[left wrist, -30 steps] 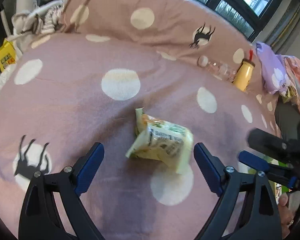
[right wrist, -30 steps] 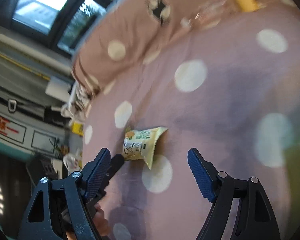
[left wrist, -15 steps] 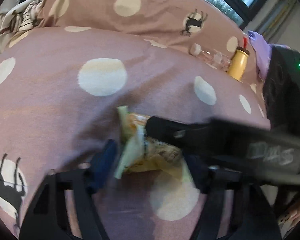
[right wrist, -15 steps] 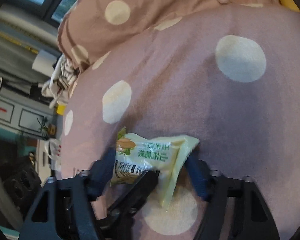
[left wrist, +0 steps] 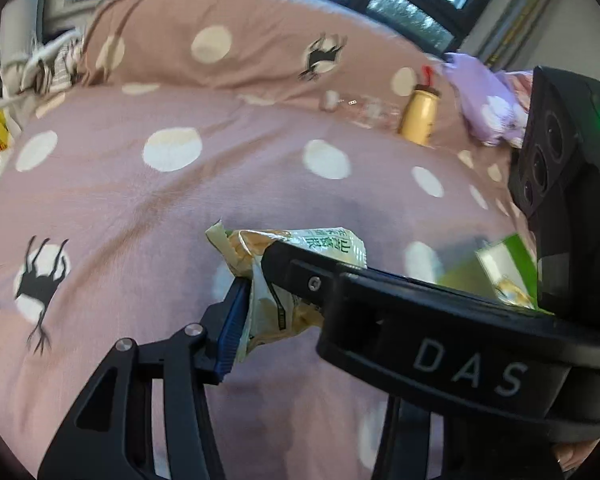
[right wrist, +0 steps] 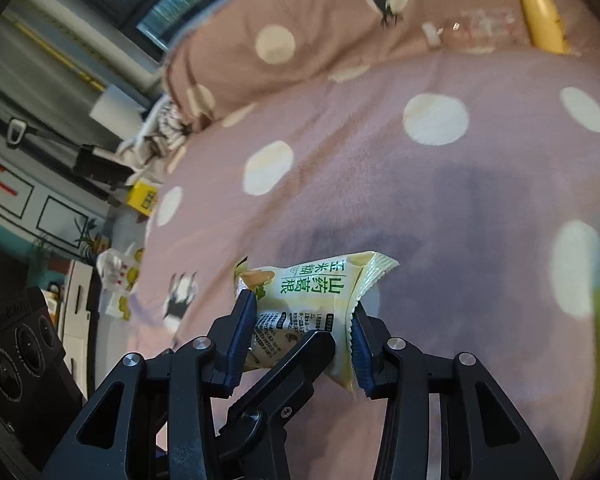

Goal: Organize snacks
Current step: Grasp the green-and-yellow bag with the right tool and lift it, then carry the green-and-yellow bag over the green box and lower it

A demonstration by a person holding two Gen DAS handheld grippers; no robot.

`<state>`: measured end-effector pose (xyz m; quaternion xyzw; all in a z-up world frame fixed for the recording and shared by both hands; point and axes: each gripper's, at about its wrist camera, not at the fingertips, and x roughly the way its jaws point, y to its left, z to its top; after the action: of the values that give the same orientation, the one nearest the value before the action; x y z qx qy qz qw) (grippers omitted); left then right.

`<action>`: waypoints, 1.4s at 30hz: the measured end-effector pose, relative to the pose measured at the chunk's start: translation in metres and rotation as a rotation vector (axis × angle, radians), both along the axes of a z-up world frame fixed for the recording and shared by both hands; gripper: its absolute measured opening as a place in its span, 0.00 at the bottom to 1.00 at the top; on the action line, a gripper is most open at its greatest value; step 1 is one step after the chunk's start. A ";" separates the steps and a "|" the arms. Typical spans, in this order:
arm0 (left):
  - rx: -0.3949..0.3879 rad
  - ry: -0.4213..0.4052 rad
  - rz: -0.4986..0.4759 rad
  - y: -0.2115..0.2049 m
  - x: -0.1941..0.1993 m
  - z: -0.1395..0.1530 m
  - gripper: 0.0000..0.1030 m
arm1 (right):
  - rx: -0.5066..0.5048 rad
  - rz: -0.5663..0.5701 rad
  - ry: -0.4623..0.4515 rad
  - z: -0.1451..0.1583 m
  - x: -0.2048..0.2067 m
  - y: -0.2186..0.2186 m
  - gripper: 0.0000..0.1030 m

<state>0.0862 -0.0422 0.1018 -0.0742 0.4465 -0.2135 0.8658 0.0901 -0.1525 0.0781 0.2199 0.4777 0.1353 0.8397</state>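
Both tongs grip one snack packet (right wrist: 312, 308): the right tongs (right wrist: 300, 340) are closed on its printed middle, blue pads pressing either side, and the left tongs (left wrist: 256, 308) pinch its crumpled end, only one blue pad (left wrist: 232, 328) showing, the other hidden behind the right tool's black arm. The pale yellow-green packet hangs above the pink polka-dot bed cover (right wrist: 440, 200), its long axis across the right wrist view, crimped seal toward the right. Farther back, a yellow bottle (left wrist: 418, 114) and a clear bottle (right wrist: 476, 28) lie by the pillow (left wrist: 228, 36).
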 end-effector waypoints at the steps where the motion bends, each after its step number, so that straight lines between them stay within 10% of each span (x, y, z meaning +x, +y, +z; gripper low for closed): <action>1: -0.002 -0.015 -0.004 -0.003 -0.011 0.007 0.45 | -0.001 -0.006 -0.017 0.008 -0.013 -0.004 0.45; 19: 0.006 -0.188 -0.206 -0.089 -0.140 0.068 0.45 | -0.094 -0.128 -0.198 0.077 -0.159 -0.076 0.45; 42: 0.051 -0.221 -0.450 -0.229 -0.130 0.056 0.44 | 0.008 -0.395 -0.219 0.049 -0.180 -0.218 0.45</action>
<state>-0.0443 -0.2711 0.1577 0.0727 0.3598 -0.3965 0.8415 -0.0903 -0.3704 0.1275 0.2966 0.3309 -0.0066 0.8958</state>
